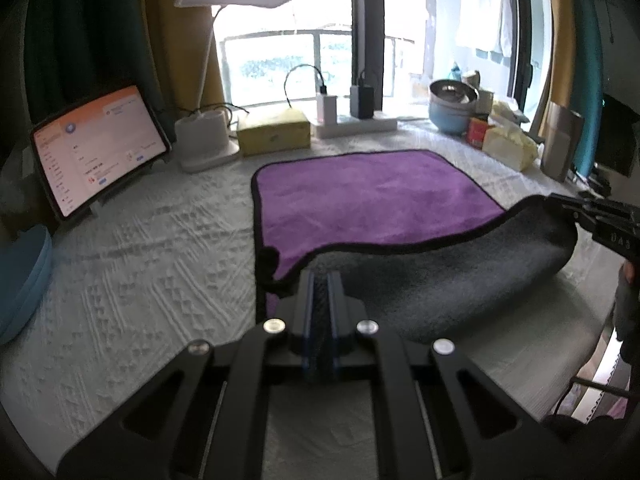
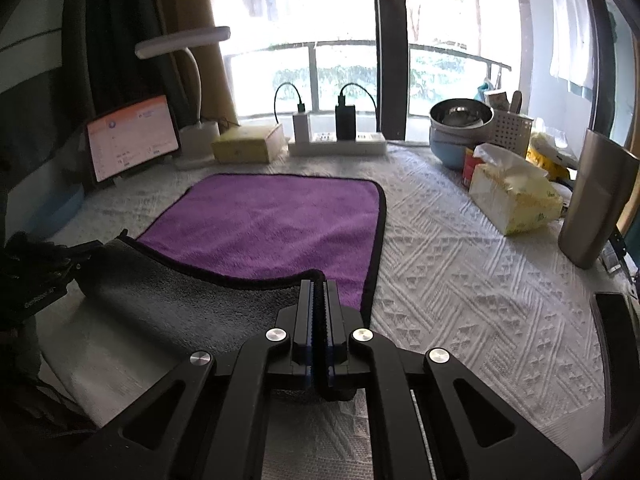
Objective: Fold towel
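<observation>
Towel (image 1: 372,196) lies on the table (image 1: 132,264), roughly mid-surface, far edge toward the window side, purple face up with black piping; the near edge is lifted and rolled back so the grey underside shows as a sagging band between the two tools. Left gripper (image 1: 320,280): fingers closed down to a thin slit, pinching the near-left corner of the towel. Right gripper (image 2: 319,286): likewise nearly fully closed, clamped on the near-right corner; in the left view the same tool appears at the right, meeting the raised hem. Handling estimate: plush microfibre, light, fully limp, no stiffness; the span between the corners already droops, so the lifted edge should follow the grips only if both corners travel together and stay taut. Pile looks grippy rather than slick; slip risk judged low, bunching risk higher. Best hold remains the piped hem at the corners, where the binding gives the pads something firmer. Fold in progress appears to be near edge over to far edge; far corners sit flat and untouched. Surroundings: tablet (image 1: 100,148) on a stand at the far-left corner, screen lit with text too small to read; tissue box (image 2: 516,196) and steel tumbler (image 2: 596,200) along the right edge. Writing: markings on the side of the right tool read roughly "045", uncertain; faint lettering on the left tool's body is illegible.
</observation>
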{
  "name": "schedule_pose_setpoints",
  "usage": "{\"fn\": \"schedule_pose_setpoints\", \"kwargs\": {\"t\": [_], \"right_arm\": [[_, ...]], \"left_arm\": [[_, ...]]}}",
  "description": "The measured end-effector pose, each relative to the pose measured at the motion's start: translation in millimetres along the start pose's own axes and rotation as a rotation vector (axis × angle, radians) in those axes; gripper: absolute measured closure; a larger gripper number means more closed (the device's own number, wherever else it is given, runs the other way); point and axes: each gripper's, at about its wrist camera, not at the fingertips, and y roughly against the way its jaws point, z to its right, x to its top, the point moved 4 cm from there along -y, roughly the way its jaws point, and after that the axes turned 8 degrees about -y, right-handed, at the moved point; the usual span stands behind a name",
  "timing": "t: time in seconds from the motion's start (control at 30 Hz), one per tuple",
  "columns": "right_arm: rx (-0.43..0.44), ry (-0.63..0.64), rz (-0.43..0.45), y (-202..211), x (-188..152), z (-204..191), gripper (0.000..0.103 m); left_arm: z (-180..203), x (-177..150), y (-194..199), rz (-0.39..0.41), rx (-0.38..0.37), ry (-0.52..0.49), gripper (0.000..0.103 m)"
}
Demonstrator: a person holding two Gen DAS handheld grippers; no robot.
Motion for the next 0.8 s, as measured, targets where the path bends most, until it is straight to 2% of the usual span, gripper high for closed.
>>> {"fn": "schedule_pose_setpoints", "kwargs": {"t": [0.47,0.8], "right_arm": [[0.011,0.013,0.094,27,19,-5,0.098],[0.016,0.036,0.159,34,41,-10,0.098]], "left_arm": [[-11,17,21,0.079,0.006,0.029,0.097],[-12,41,31,0.145,0.011,0.003,0.097]]}}
